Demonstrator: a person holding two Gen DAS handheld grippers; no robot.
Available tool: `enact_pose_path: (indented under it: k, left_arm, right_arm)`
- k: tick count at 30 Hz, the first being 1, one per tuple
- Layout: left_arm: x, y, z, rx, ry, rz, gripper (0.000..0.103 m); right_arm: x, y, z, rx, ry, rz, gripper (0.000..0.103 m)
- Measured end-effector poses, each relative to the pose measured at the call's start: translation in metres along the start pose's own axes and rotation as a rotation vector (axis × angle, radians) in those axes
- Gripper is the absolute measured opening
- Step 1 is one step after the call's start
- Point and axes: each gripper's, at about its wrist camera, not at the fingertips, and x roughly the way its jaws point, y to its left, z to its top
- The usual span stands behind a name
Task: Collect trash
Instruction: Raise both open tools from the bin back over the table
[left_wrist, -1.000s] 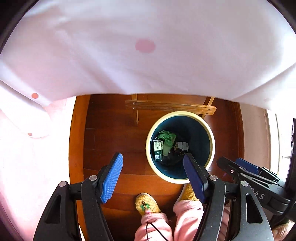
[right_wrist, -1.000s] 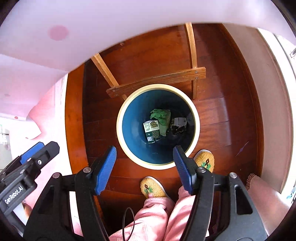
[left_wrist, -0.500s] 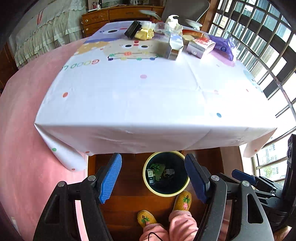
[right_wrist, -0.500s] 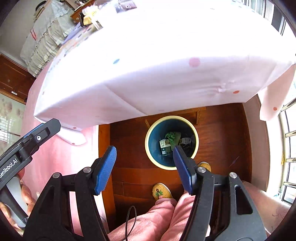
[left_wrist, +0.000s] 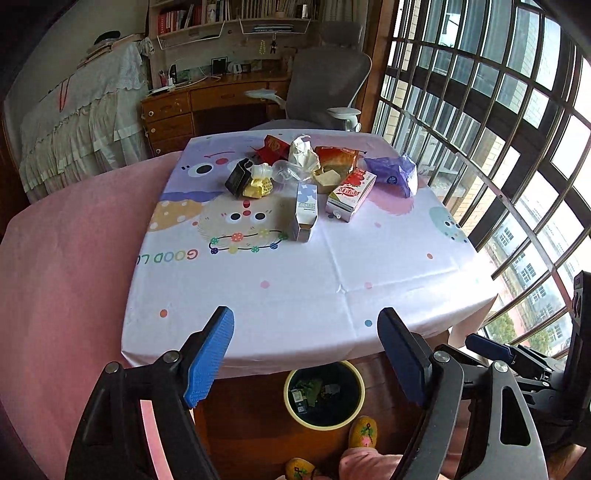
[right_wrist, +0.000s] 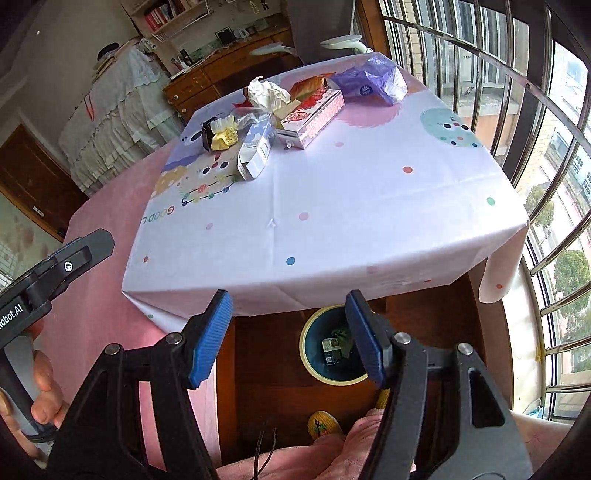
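A pile of trash sits at the far end of the table (left_wrist: 295, 295): a white-blue carton (left_wrist: 306, 211) (right_wrist: 255, 147), a red-white box (left_wrist: 351, 194) (right_wrist: 312, 114), a purple bag (left_wrist: 393, 173) (right_wrist: 369, 79), crumpled tissue (left_wrist: 303, 151) (right_wrist: 266, 92), a yellow wrapper (left_wrist: 258, 184) (right_wrist: 225, 136) and a black box (left_wrist: 238, 176). A yellow-rimmed bin (left_wrist: 324, 397) (right_wrist: 332, 345) with trash inside stands on the floor under the near table edge. My left gripper (left_wrist: 306, 354) and right gripper (right_wrist: 288, 336) hang open and empty above the near edge.
A pink cloth (left_wrist: 66, 258) lies left of the table. A barred window (left_wrist: 498, 129) runs along the right. A grey office chair (left_wrist: 325, 85), a wooden desk (left_wrist: 207, 99) and a draped bed (left_wrist: 81, 122) stand behind. The person's slippers (left_wrist: 364, 432) and pink trousers are by the bin.
Both grippers have risen and tilted up from looking into the bin to looking across the tabletop at the trash pile. Both stayed open and empty.
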Motion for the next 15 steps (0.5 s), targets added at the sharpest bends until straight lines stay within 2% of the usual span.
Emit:
enact_pose_path:
  k: [5, 8, 15]
  left_arm:
    - [-0.015, -0.007, 0.022, 0.024, -0.024, 0.013, 0.081]
    - [-0.015, -0.01, 0.034, 0.027, -0.02, -0.011, 0.081]
    - [0.014, -0.03, 0.069, 0.075, -0.01, -0.002, 0.081]
  right_arm:
    - [-0.023, 0.004, 0.022, -0.044, -0.065, -0.015, 0.061]
    - [-0.031, 0.004, 0.039, -0.073, -0.103, -0.028, 0.061]
    - [-0.03, -0.006, 0.097, -0.167, -0.154, -0.051, 0.061]
